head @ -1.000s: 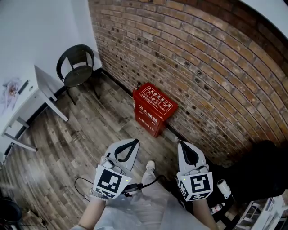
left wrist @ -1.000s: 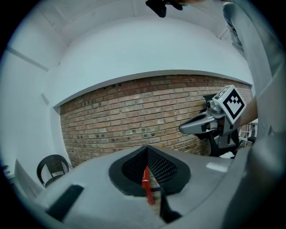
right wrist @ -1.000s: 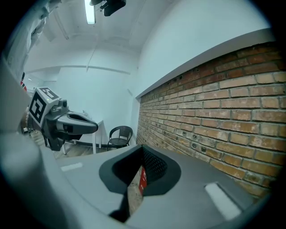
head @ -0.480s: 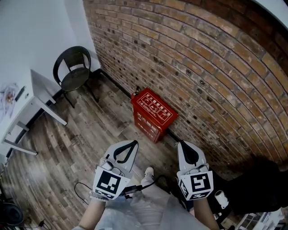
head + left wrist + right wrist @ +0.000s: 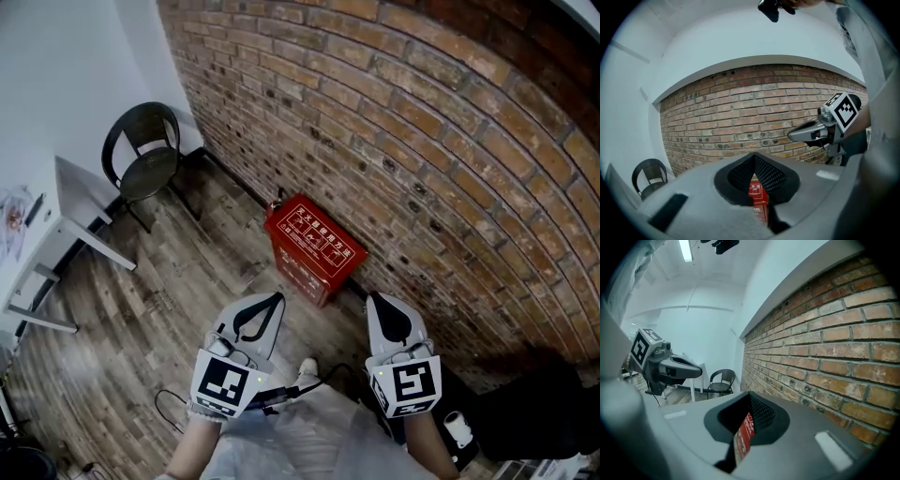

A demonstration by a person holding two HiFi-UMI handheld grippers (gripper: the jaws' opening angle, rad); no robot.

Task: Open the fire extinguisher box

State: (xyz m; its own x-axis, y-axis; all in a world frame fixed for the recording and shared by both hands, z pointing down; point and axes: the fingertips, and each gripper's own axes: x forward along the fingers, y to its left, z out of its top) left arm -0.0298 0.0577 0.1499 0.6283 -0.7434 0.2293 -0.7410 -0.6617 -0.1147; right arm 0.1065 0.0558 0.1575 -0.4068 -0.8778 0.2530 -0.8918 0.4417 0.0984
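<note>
The red fire extinguisher box (image 5: 314,248) stands on the wood floor against the brick wall, its lid down. My left gripper (image 5: 273,298) hangs in the air short of the box's near left side, jaws shut and empty. My right gripper (image 5: 379,301) hangs to the box's right, close to the wall, also shut and empty. In the left gripper view a strip of the red box (image 5: 758,197) shows past the closed left gripper (image 5: 754,156), with the right gripper (image 5: 802,134) off to the right. In the right gripper view the box (image 5: 744,434) shows past the closed right gripper (image 5: 749,397), with the left gripper (image 5: 693,371) at left.
The brick wall (image 5: 422,141) runs behind the box. A black chair (image 5: 145,150) stands in the corner, and a white table (image 5: 66,211) at the left. A black cable (image 5: 169,403) lies on the floor near my shoe (image 5: 307,367). A white bottle (image 5: 457,427) sits at lower right.
I have come closer to the box with both grippers: it sits lower and nearer the grippers in the head view. Both stay shut and empty.
</note>
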